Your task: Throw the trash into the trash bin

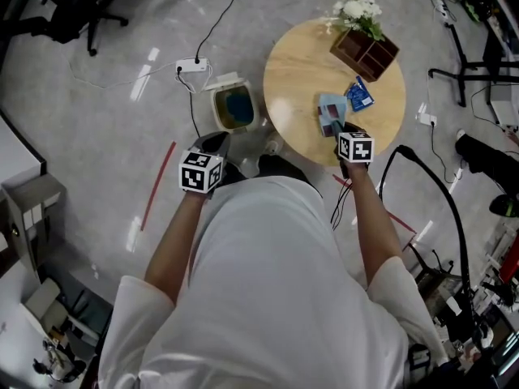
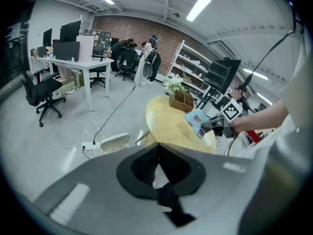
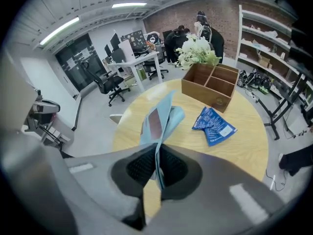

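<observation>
My right gripper is shut on a light blue packet, which it holds above the near edge of the round wooden table. A crumpled dark blue wrapper lies on the table beyond it. The white trash bin, blue inside, stands on the floor just left of the table. My left gripper hovers near the bin's front side, shut with nothing in it. In the left gripper view the packet shows over the table.
A wooden box with white flowers stands at the table's far side. A power strip and cables lie on the floor behind the bin. Office chairs, desks and shelves ring the room.
</observation>
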Motion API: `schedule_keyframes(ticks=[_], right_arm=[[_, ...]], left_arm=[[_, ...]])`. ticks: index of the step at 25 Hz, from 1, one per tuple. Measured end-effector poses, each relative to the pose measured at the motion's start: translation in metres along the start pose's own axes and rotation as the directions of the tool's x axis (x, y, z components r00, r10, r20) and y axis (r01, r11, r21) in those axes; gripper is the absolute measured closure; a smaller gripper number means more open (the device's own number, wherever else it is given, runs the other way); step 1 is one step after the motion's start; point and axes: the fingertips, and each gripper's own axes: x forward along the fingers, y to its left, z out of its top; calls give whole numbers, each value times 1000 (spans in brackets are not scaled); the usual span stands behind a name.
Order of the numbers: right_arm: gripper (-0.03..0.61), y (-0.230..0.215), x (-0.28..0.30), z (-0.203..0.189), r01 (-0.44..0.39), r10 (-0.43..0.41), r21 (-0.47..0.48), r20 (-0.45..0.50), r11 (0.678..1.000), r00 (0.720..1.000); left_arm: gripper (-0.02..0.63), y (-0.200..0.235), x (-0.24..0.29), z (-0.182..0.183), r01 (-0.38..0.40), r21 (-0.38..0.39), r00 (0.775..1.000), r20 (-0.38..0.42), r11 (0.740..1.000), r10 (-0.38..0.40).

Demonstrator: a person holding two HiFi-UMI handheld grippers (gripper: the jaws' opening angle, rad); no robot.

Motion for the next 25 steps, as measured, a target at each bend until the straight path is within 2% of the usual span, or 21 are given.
schedule_keyframes(ticks=[15, 25], right_arm=[[570, 75, 18, 18, -69, 66, -111, -31, 991, 997], [569, 126, 31, 29, -130, 122, -187, -58, 974, 991]], left_arm=[[611, 28, -26, -18, -25, -51, 999, 27, 998, 27], [611, 52, -43, -25, -54, -83, 997, 49, 995, 59]])
